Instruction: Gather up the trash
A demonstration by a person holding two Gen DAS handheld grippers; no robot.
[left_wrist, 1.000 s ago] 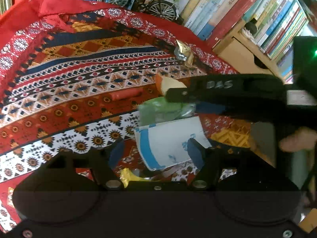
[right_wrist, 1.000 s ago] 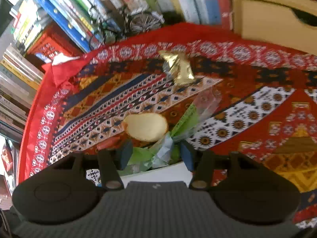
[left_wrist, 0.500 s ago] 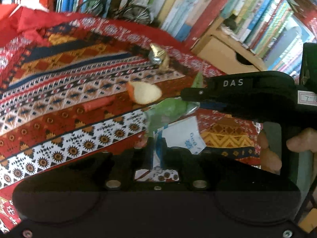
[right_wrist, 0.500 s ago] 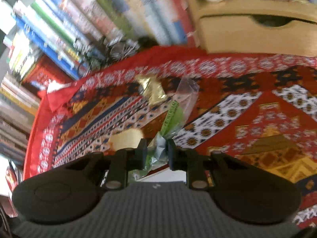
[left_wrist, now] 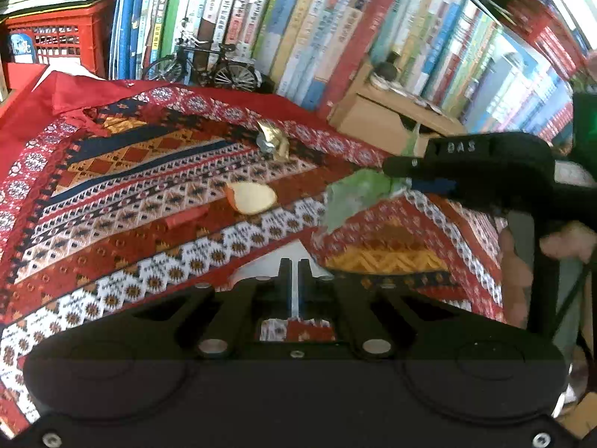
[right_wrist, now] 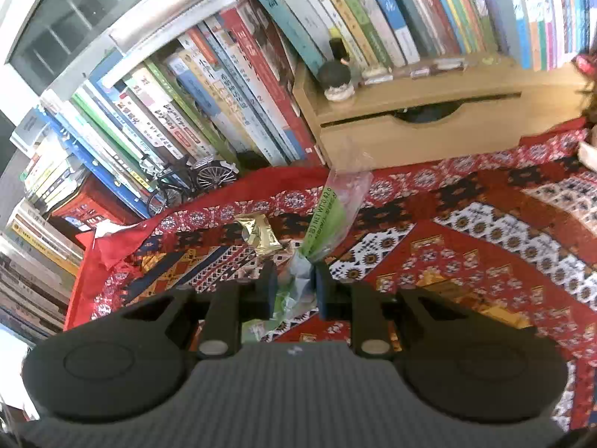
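Note:
My left gripper point(left_wrist: 294, 274) is shut on a white and blue paper wrapper point(left_wrist: 266, 263), which shows edge-on between the fingers, lifted off the patterned red cloth point(left_wrist: 130, 261). My right gripper point(right_wrist: 293, 285) is shut on a crumpled green and clear plastic wrapper point(right_wrist: 328, 212) that sticks up above the fingers. The left wrist view shows that right gripper point(left_wrist: 403, 175) from the side, with the green wrapper point(left_wrist: 354, 196) hanging from it above the cloth. A gold foil wrapper point(left_wrist: 272, 138) point(right_wrist: 261, 235), a pale fruit slice point(left_wrist: 252, 198) and a small red scrap point(left_wrist: 186, 218) lie on the cloth.
Rows of books point(left_wrist: 317, 26) stand behind the cloth. A model bicycle point(left_wrist: 205, 65) point(right_wrist: 190, 183) and a wooden drawer box point(right_wrist: 410, 127) stand at the back edge. A red crate point(left_wrist: 52, 41) is at the far left. A person's hand point(left_wrist: 559, 242) grips the right tool.
Both grippers closed, the left on the white paper wrapper and the right on the green wrapper. Both then rose, lifting the wrappers off the cloth.

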